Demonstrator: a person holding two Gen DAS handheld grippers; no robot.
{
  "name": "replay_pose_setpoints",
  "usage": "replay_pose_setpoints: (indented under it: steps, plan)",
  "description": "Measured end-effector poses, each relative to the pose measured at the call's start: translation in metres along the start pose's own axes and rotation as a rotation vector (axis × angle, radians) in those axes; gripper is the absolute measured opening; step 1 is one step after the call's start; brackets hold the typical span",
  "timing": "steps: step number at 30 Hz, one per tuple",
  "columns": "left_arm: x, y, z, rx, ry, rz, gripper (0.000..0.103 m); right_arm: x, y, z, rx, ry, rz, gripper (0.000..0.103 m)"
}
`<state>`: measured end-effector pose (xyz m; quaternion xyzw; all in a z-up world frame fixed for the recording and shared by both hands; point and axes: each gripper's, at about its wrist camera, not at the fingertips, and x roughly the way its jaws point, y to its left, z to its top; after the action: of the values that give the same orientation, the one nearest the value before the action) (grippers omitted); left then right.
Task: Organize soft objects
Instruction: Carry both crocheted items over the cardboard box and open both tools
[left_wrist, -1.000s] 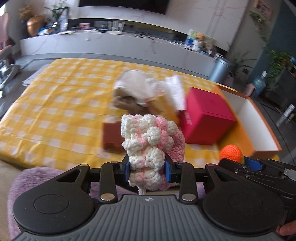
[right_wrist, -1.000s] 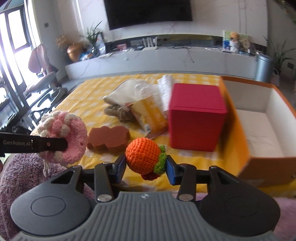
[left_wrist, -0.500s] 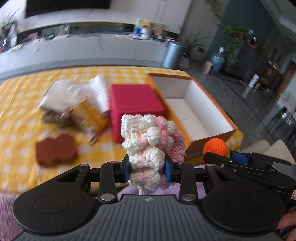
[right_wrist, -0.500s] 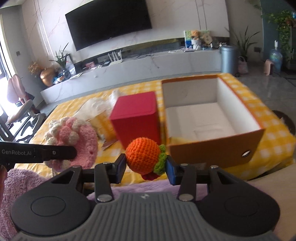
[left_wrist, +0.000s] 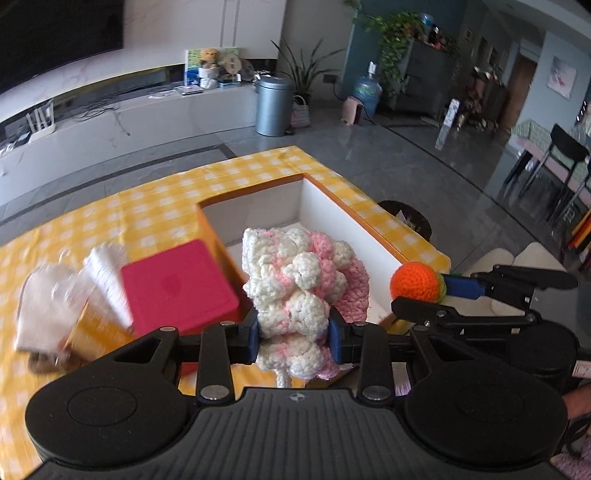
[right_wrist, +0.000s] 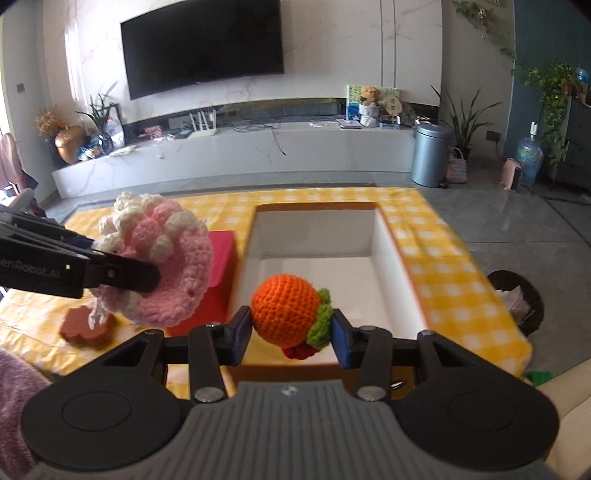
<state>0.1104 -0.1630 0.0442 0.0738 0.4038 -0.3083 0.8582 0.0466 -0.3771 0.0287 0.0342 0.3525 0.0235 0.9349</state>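
My left gripper (left_wrist: 293, 332) is shut on a pink and white crocheted toy (left_wrist: 303, 284), held in the air before the open orange box (left_wrist: 347, 218). The toy also shows in the right wrist view (right_wrist: 162, 258), left of the box. My right gripper (right_wrist: 291, 332) is shut on an orange crocheted ball with green leaves (right_wrist: 286, 308), held just above the near edge of the white-lined orange box (right_wrist: 391, 243). The ball also shows in the left wrist view (left_wrist: 415, 282), at the box's near right corner.
A red box (left_wrist: 177, 288) stands left of the orange box on the yellow checked tablecloth (left_wrist: 147, 218). A white bag and packets (left_wrist: 74, 295) lie further left. A brown sponge (right_wrist: 86, 326) lies at the table's near left. A bin (right_wrist: 517, 295) stands right of the table.
Both grippers have swung right and forward with their toys, from the table's left side to the orange box. The box now fills the middle of both views.
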Motion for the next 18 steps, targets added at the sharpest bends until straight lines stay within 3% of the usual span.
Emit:
replay_pose_setpoints:
  steps: [8, 14, 18]
  plan:
    - [0.073, -0.014, 0.021, 0.075, 0.133, -0.025, 0.039, 0.056, -0.039, 0.011, -0.007, 0.133, -0.026, 0.045]
    - [0.125, -0.026, 0.016, 0.219, 0.233, 0.011, 0.039, 0.109, -0.043, 0.002, -0.131, 0.252, -0.052, 0.045]
    - [0.150, -0.030, 0.010, 0.270, 0.299, -0.004, 0.040, 0.136, -0.047, 0.000, -0.189, 0.324, -0.062, 0.045]
